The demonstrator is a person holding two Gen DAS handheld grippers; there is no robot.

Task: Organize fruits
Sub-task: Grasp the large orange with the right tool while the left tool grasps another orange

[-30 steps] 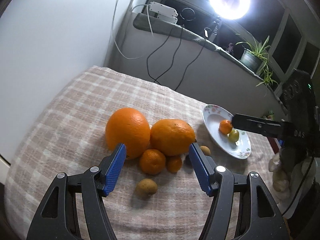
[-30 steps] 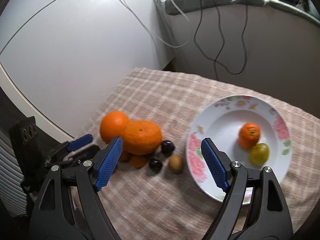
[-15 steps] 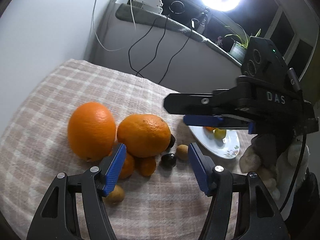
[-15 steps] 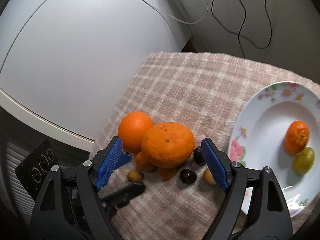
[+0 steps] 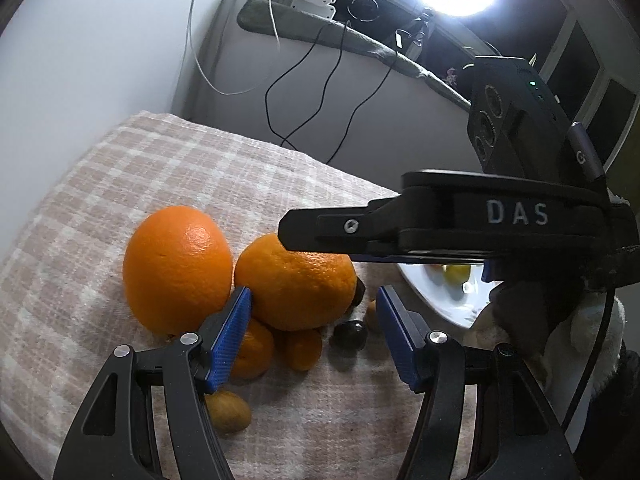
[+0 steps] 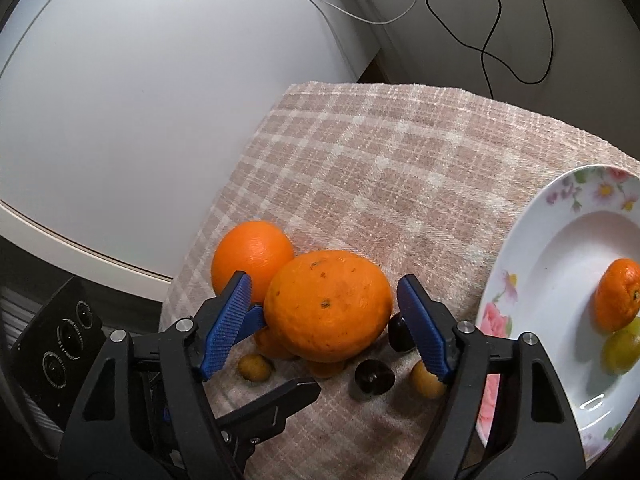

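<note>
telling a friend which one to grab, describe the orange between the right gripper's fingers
On the checked cloth, left of the floral plate, fruits lie clustered. It is the big orange nearer the plate: wider, rough and speckled, unlike the smooth round orange behind it.

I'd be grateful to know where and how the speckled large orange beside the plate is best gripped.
Grip the speckled orange across its widest middle, coming from above. The right hand-held gripper already straddles it, open. Its sides bulge free there, while small fruits crowd its base and the smoother orange presses its far left.
</note>
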